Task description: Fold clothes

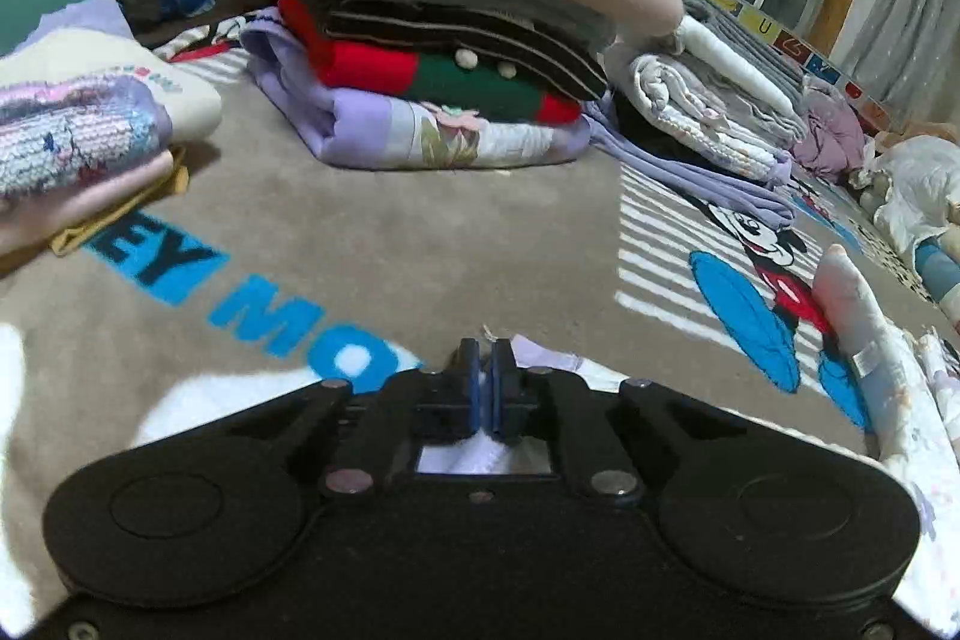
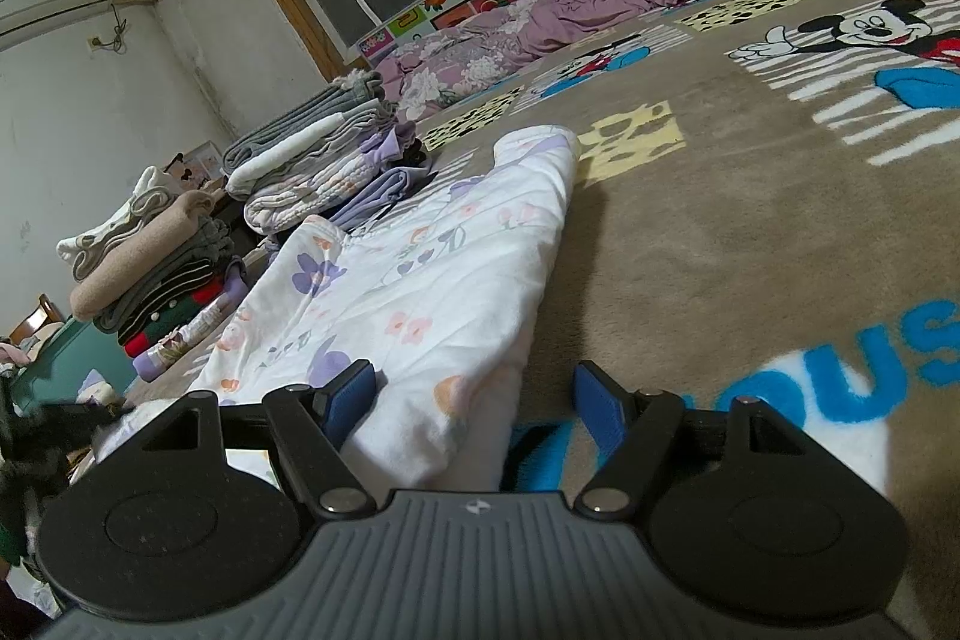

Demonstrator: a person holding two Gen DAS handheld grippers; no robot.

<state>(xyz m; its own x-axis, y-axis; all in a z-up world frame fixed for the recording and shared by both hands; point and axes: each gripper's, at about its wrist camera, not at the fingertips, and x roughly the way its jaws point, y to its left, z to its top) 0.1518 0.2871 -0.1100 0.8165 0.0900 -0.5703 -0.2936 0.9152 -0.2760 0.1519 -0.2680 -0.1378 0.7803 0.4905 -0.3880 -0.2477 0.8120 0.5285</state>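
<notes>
The left hand-held gripper is pinched shut on the floral garment's edge (apparently to lift a fold) — the right hand-held gripper stands open, straddling its near end on the bed blanket.

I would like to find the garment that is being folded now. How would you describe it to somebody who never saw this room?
Start from the brown cartoon-mouse blanket that covers the bed. Left of its middle, in front of the stacks of folded clothes, one white garment lies spread out towards the right gripper. Unlike the folded clothes, it lies loose and is printed with small purple and pink flowers.
</notes>
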